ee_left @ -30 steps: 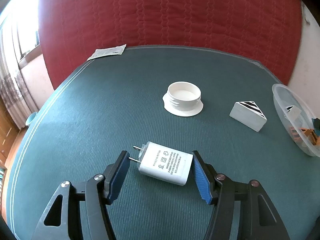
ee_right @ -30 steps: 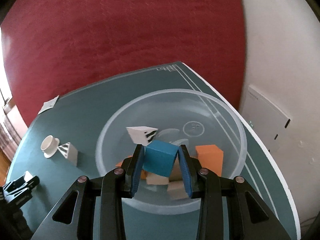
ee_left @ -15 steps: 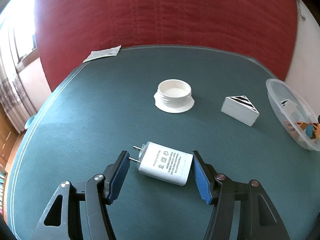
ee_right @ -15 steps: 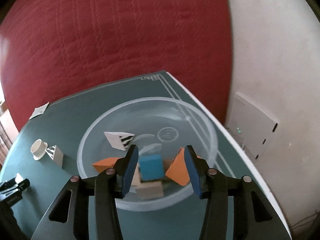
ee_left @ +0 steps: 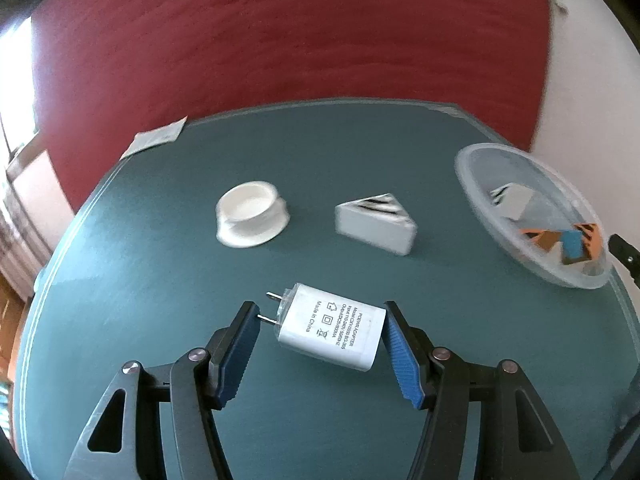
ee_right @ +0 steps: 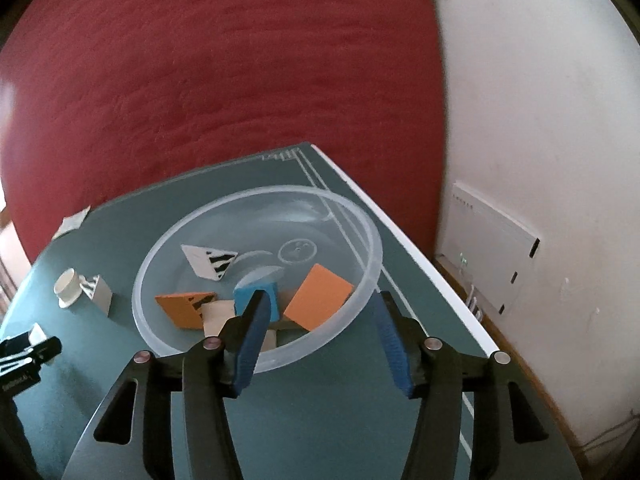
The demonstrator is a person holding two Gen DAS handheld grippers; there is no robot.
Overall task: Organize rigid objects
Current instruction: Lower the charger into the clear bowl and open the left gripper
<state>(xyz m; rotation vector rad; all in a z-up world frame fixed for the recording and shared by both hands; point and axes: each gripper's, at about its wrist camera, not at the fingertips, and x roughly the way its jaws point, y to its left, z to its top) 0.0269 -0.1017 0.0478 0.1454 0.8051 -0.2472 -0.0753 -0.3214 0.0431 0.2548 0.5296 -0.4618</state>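
My left gripper (ee_left: 318, 322) is shut on a white power adapter (ee_left: 330, 332), held above the green table (ee_left: 160, 320); its prongs touch the left pad. A white round cap (ee_left: 252, 214) and a white striped wedge (ee_left: 376, 222) lie beyond it. The clear bowl (ee_left: 476, 184) stands at the right. My right gripper (ee_right: 320, 314) is open and empty above the near rim of the bowl (ee_right: 256, 364). In the bowl lie a blue block (ee_right: 250, 294), two orange blocks (ee_right: 318, 296), a white striped wedge (ee_right: 210, 260) and pale blocks.
A red padded wall (ee_left: 280, 40) backs the table. A paper slip (ee_left: 158, 138) lies at the far left corner. A white wall (ee_right: 540, 120) with a white panel (ee_right: 490, 252) runs along the table's right edge.
My right gripper opened and let the blue block drop into the bowl, then rose and drew back. My left gripper turned right with the adapter still held.
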